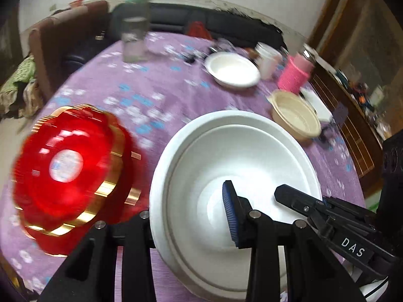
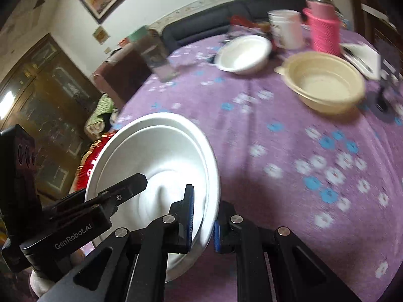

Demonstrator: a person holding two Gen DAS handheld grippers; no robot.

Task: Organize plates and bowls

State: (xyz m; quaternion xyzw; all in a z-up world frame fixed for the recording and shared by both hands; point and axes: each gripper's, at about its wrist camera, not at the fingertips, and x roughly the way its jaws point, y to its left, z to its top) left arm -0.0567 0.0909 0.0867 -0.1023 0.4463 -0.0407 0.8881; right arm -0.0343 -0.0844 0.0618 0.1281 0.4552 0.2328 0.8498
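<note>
A large white plate with a white bowl nested in it [image 1: 234, 166] is held tilted above the purple tablecloth, also in the right wrist view [image 2: 156, 156]. My left gripper [image 1: 191, 216] is shut on its rim, one finger inside, one outside. My right gripper [image 2: 204, 216] is shut on the opposite rim. A red plate with gold trim [image 1: 65, 168] lies to the left, its edge showing in the right wrist view [image 2: 88, 161]. A small white bowl [image 1: 233, 69] [image 2: 243, 54] and a cream bowl [image 1: 294, 114] [image 2: 325, 81] sit farther back.
The round table's purple floral cloth [image 2: 289, 151] carries a glass jar [image 1: 133, 37], a white cup [image 2: 286, 29], a pink basket [image 2: 323, 31] and white napkins [image 2: 362, 55]. A chair [image 1: 63, 42] and a dark sofa [image 1: 214, 22] stand behind.
</note>
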